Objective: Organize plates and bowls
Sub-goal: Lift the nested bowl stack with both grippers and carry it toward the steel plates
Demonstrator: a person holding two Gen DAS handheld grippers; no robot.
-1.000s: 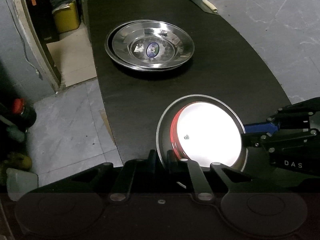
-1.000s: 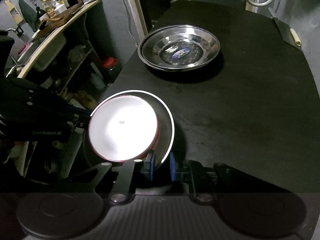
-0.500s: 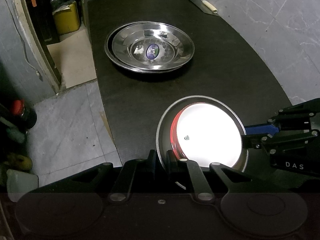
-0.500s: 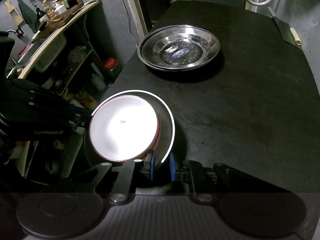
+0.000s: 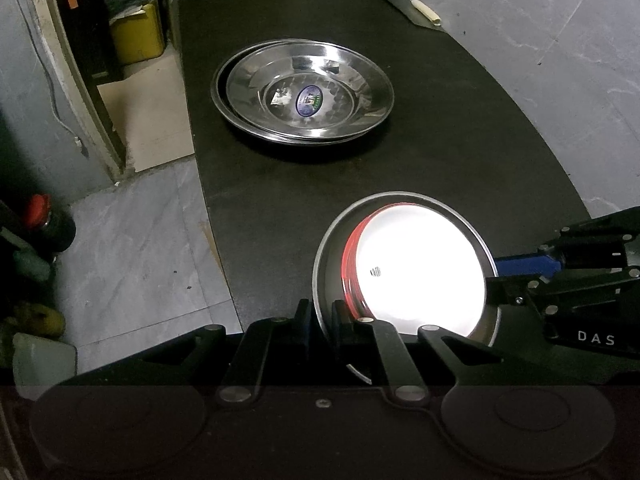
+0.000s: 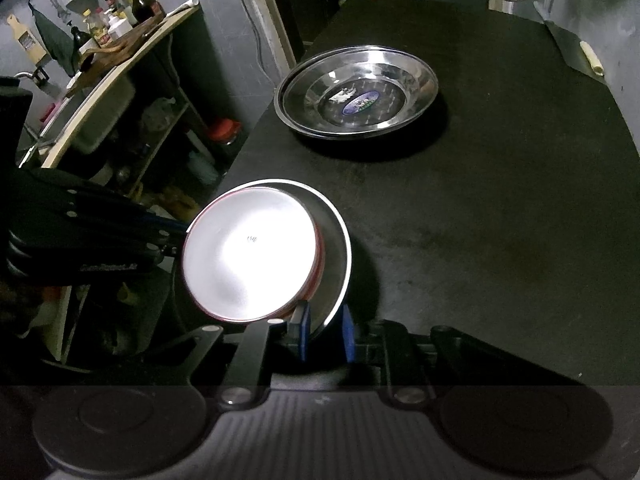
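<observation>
A steel plate with a white, red-rimmed bowl inside it is held above the near end of the black table. My left gripper is shut on the plate's near rim. My right gripper has its blue fingers wider apart around the plate's rim, with a gap showing. The white bowl tilts toward the left in the right wrist view. Two stacked steel plates sit at the table's far half, also in the right wrist view.
A knife with a pale handle lies at the far right corner. A shelf with bottles stands left of the table. A yellow container and a red-capped bottle stand on the floor to the left.
The right gripper's fingers have spread apart around the plate rim. The plate and bowl have tilted and shifted slightly toward the far end.
</observation>
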